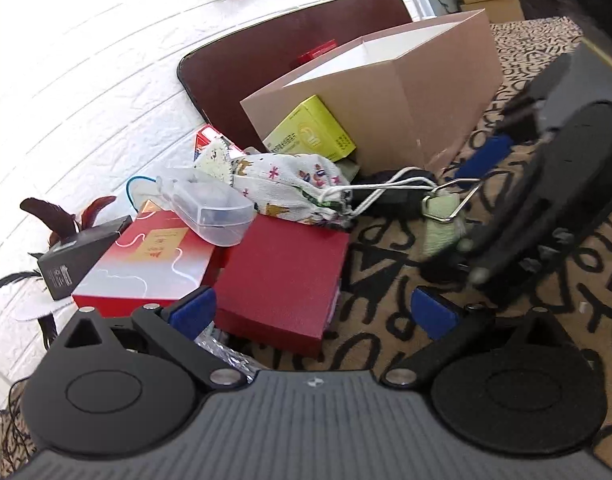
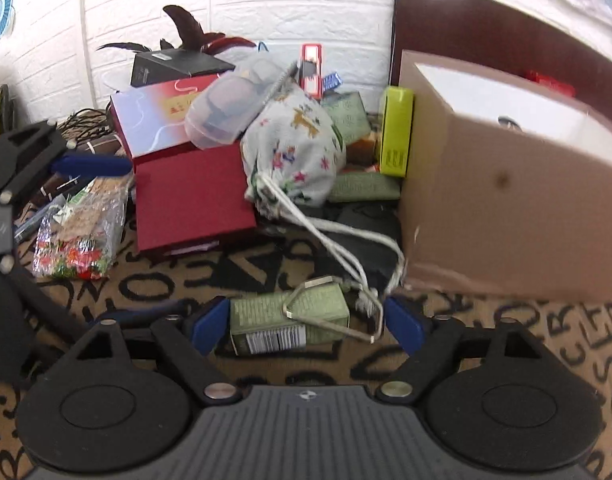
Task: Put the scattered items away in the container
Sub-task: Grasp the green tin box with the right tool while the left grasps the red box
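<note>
A tan cardboard box (image 1: 426,92) (image 2: 506,184), open-topped, stands on the patterned cloth. A pile lies beside it: a dark red box (image 1: 281,276) (image 2: 193,196), a red-and-silver box (image 1: 145,256), a clear plastic case (image 1: 213,208) (image 2: 221,108), a printed drawstring pouch (image 1: 289,188) (image 2: 293,144), a yellow-green box (image 1: 310,128) (image 2: 396,132). My right gripper (image 2: 308,322) is open, its blue pads either side of a small green box (image 2: 289,318) (image 1: 440,220) with a wire clip on it. My left gripper (image 1: 314,312) is open and empty over the dark red box.
A black box (image 1: 77,256) and dark feathers (image 1: 53,216) lie at the pile's far side by the white brick wall. A foil snack packet (image 2: 77,232) lies left. A dark chair back (image 1: 289,52) stands behind the cardboard box. Green pouches (image 2: 362,188) lie by the box.
</note>
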A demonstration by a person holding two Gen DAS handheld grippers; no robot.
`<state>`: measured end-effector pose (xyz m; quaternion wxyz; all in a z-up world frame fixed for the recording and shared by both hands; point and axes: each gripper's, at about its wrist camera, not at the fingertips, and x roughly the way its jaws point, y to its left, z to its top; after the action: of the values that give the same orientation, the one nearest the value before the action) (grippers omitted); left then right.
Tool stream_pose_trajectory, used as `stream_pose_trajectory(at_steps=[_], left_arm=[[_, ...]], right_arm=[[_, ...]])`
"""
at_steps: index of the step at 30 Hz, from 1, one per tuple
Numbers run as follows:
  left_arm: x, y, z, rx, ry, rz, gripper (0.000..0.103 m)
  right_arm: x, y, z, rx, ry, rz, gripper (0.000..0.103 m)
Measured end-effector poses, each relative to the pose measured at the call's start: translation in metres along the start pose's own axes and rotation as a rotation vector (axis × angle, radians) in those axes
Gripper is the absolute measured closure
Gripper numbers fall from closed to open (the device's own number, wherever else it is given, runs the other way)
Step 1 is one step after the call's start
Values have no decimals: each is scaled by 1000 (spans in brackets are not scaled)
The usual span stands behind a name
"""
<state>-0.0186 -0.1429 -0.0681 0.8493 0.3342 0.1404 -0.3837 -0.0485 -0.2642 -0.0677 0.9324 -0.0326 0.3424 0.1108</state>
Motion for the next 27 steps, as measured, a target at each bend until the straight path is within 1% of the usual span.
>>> stream_pose_trajectory(at_steps=[1,2,3,5,8,10,12,13,15,16,17,18,23,27], left_arm=[[4,0,1,10,5,-7,0],[9,0,2,18,7,3,0],[13,0,3,26,5,20,0],[23,5,6,22,16,18,0],[38,15,6,-15,61,-4,0],[44,18,3,-39,65,-12,0],[47,22,2,-94,74,-28,1],[46,22,2,-112,75,-32,5],[42,16,4,-93,73,-38,17],[41,14,5,-102,81,-64,28],[40,15,6,-131,88,-93,29],[38,14,6,-151,93,-102,29],[30,4,9,-189,102,-107,32],[25,-1,9,-237,116,-113,32]], right_arm=[[0,-2,-1,13,2,4,19],[-1,-2,-2,25,6,10,19],[-2,-2,-2,27,8,12,19],[-4,-1,-2,14,6,9,19],[-5,-2,-2,8,5,15,19],[-4,-2,-3,6,1,18,19],[-5,-1,-4,4,-7,21,20],[-5,-1,-4,4,-11,23,20],[-4,0,-3,-10,-12,24,21],[-5,0,-3,-20,-12,22,21],[-7,0,-3,-30,-13,18,21],[-10,0,-4,-37,-14,14,21],[-27,-10,-16,-31,-15,-11,20],[-39,-21,-28,5,-26,-81,20]])
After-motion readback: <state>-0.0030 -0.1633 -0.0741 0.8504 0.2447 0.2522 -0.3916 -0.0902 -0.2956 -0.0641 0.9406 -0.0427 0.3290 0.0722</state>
